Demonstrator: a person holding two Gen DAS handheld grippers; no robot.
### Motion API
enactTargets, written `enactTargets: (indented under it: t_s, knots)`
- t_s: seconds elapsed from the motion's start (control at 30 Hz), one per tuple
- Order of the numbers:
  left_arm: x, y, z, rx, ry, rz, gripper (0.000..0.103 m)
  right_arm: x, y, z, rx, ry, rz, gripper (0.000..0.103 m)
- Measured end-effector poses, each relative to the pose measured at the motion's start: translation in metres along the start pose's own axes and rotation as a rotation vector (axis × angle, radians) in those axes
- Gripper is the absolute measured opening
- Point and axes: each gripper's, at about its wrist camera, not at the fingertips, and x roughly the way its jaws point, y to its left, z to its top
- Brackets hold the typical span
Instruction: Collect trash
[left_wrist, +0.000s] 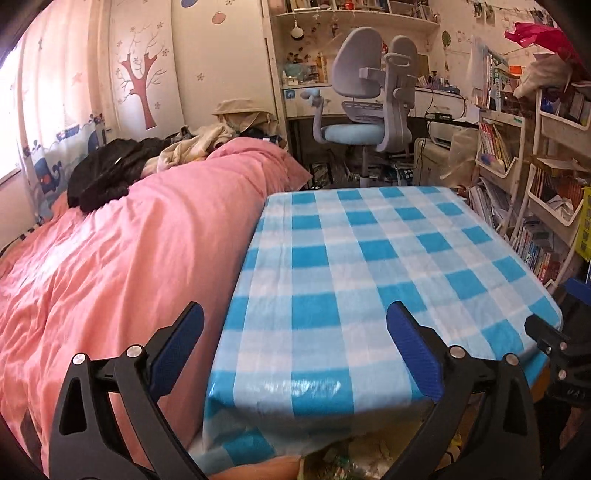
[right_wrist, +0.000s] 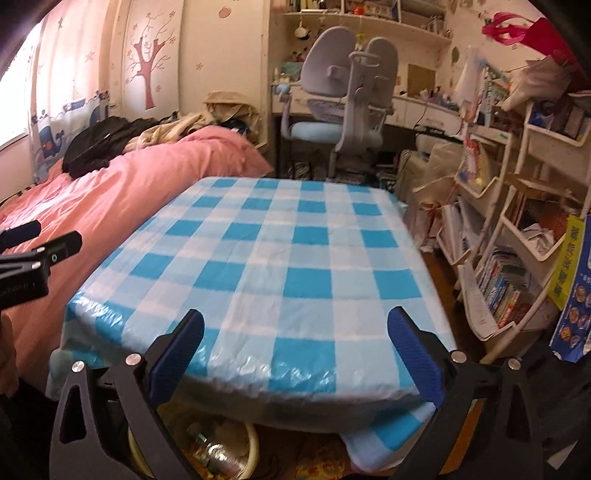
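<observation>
Both tongs, left (left_wrist: 295, 347) and right (right_wrist: 295, 350), stand wide, nothing between them. Worktop (right_wrist: 280, 251) is bare. Trash sits in bin (right_wrist: 255, 439) below its near edge (bottle (right_wrist: 218, 456) visible), likely placed there for easy dropping.

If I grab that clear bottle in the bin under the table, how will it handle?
The clear bottle looks like thin plastic, so probably light and apt to crumple under a squeeze. Its glossy round body may slip or roll between the pads. It lies on its side among other trash in the bin, so it may shift when nudged.
</observation>
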Motion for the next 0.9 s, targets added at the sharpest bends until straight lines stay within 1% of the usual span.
enactTargets:
  t_s: [0.1, 0.2, 0.3, 0.47, 0.67, 0.77, 0.9]
  knots:
    - [0.007, -0.002, 0.011, 0.01, -0.02, 0.0, 0.096, 0.005, 0.0, 0.0, 0.007, 0.0, -0.008, 0.095]
    - [0.013, -0.002, 0.022, -0.004, -0.03, -0.009, 0.096, 0.008, 0.001, 0.0, 0.007, -0.002, -0.008, 0.095]
    - [0.016, -0.001, 0.026, -0.022, -0.04, -0.017, 0.096, 0.012, 0.003, 0.0, -0.004, -0.003, -0.019, 0.095]
    - [0.015, 0.002, 0.028, -0.017, -0.063, -0.016, 0.096, 0.02, 0.008, -0.001, -0.018, 0.014, -0.03, 0.095]
    - [0.014, 0.014, 0.027, -0.071, -0.063, -0.033, 0.096, 0.021, 0.018, 0.0, -0.039, 0.01, -0.033, 0.095]
    - [0.011, 0.015, 0.027, -0.069, -0.095, -0.045, 0.096, 0.021, 0.019, 0.0, -0.039, 0.011, -0.035, 0.095]
    - [0.004, 0.01, 0.03, -0.038, -0.141, -0.066, 0.096, 0.023, 0.017, 0.002, -0.021, 0.009, -0.033, 0.095]
